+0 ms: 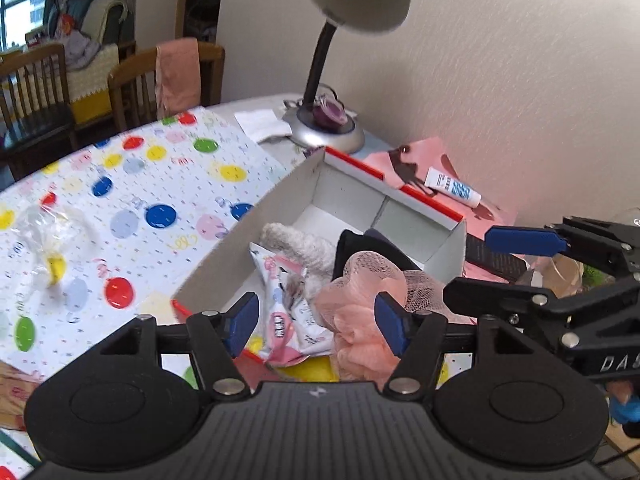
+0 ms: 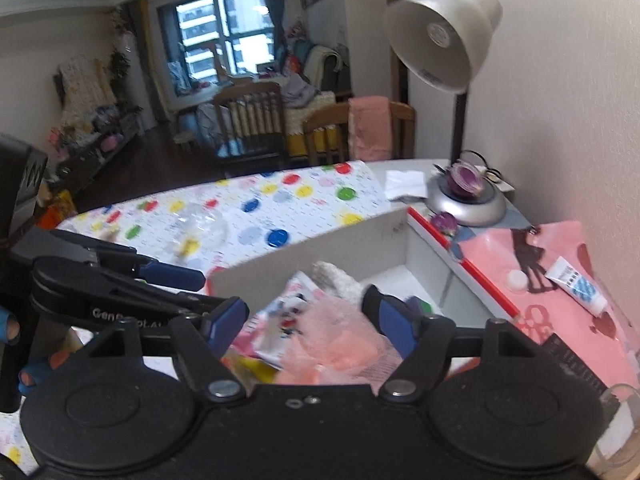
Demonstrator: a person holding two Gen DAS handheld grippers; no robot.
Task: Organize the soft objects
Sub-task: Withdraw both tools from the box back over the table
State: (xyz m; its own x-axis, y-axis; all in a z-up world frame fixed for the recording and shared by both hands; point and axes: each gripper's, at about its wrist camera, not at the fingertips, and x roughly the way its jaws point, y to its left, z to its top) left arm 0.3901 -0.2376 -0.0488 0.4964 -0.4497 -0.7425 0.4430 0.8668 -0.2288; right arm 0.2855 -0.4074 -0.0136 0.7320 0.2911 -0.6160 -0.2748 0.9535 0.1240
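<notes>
A white cardboard box (image 1: 224, 256) with a red rim stands on the table. It holds a grey fluffy cloth (image 1: 304, 246), a pink-and-white printed packet (image 1: 288, 312), a dark item (image 1: 360, 248) and a pink mesh bath pouf (image 1: 360, 320). My left gripper (image 1: 318, 322) is open and empty just above the box's near end. My right gripper (image 2: 312, 320) is open and empty over the pouf (image 2: 336, 340); it shows at the right of the left wrist view (image 1: 520, 240). The box (image 2: 304, 248) and packet (image 2: 280, 320) show in the right wrist view.
A clear plastic bag (image 1: 52, 236) with a yellow item lies on the polka-dot tablecloth (image 1: 160, 184) to the left. A desk lamp (image 1: 328, 128) stands behind the box. A pink sheet (image 2: 560, 280) with a white tube (image 2: 576, 286) lies to the right. Wooden chairs (image 1: 36, 88) stand beyond the table.
</notes>
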